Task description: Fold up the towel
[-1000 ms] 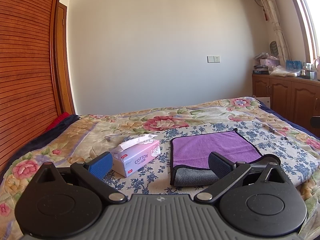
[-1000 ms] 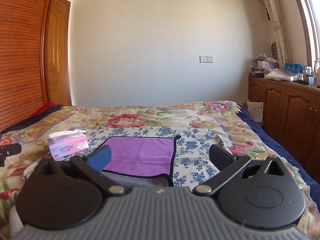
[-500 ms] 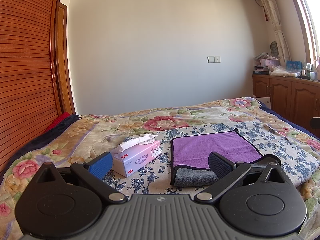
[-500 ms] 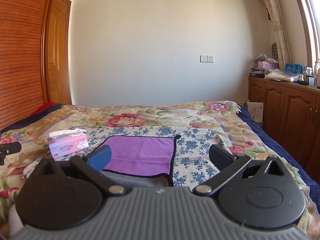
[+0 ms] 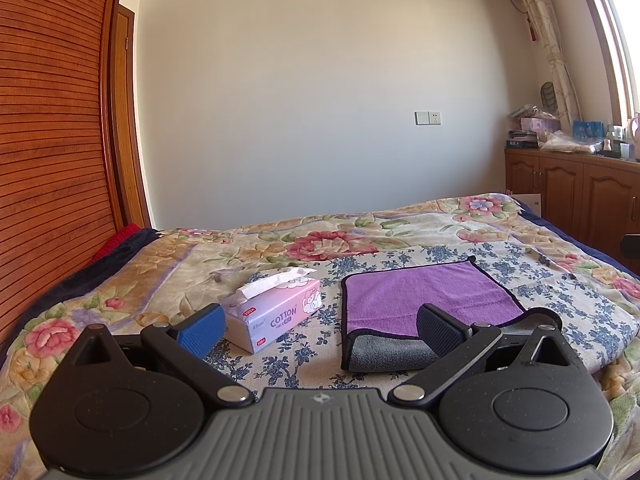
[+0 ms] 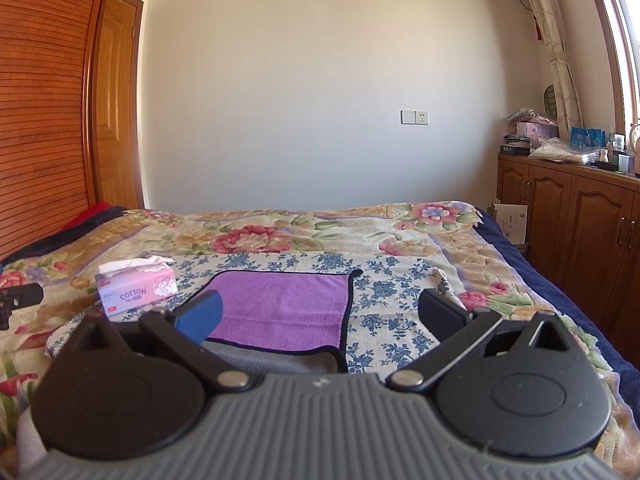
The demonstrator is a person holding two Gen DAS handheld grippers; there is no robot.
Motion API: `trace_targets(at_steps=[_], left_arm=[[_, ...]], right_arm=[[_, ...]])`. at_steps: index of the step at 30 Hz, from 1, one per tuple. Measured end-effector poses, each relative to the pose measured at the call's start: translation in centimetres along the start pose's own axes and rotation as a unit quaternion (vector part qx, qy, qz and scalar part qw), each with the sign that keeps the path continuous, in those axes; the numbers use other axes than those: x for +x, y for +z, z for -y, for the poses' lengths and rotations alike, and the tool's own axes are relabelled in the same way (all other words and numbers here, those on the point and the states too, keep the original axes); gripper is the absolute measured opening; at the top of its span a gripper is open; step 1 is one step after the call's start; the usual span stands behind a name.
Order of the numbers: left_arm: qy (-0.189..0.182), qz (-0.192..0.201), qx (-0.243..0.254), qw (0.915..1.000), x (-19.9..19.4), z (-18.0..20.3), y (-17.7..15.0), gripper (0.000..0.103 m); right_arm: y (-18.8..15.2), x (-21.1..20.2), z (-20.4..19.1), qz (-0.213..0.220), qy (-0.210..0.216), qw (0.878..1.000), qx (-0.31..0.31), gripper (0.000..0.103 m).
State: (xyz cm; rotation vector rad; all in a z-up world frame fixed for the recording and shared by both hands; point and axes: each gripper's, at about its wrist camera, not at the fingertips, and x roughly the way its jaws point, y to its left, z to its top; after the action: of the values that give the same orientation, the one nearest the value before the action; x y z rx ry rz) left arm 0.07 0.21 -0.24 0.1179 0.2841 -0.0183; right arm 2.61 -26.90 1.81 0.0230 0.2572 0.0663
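Note:
A purple towel (image 5: 424,296) with a grey underside and dark trim lies flat on the bed, its near edge folded over so a grey strip (image 5: 384,354) shows. It also shows in the right wrist view (image 6: 284,312). My left gripper (image 5: 320,330) is open and empty, held above the bed before the towel's near left corner. My right gripper (image 6: 320,316) is open and empty, before the towel's near right part. Neither gripper touches the towel.
A pink tissue box (image 5: 276,314) stands left of the towel; it also shows in the right wrist view (image 6: 138,290). The floral bedspread (image 5: 328,240) covers the bed. A wooden cabinet (image 6: 568,216) runs along the right, a wooden wall (image 5: 48,140) on the left.

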Motion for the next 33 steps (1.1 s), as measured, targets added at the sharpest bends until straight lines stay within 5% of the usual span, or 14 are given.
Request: trace_targets(at_steps=[33], left_arm=[[-0.006,-0.005,-0.003,1.0,-0.08,0.25,0.25,0.103]], right_arm=[[-0.3,0.64,-0.36,-0.012,0.003,1.0,-0.01,0.103]])
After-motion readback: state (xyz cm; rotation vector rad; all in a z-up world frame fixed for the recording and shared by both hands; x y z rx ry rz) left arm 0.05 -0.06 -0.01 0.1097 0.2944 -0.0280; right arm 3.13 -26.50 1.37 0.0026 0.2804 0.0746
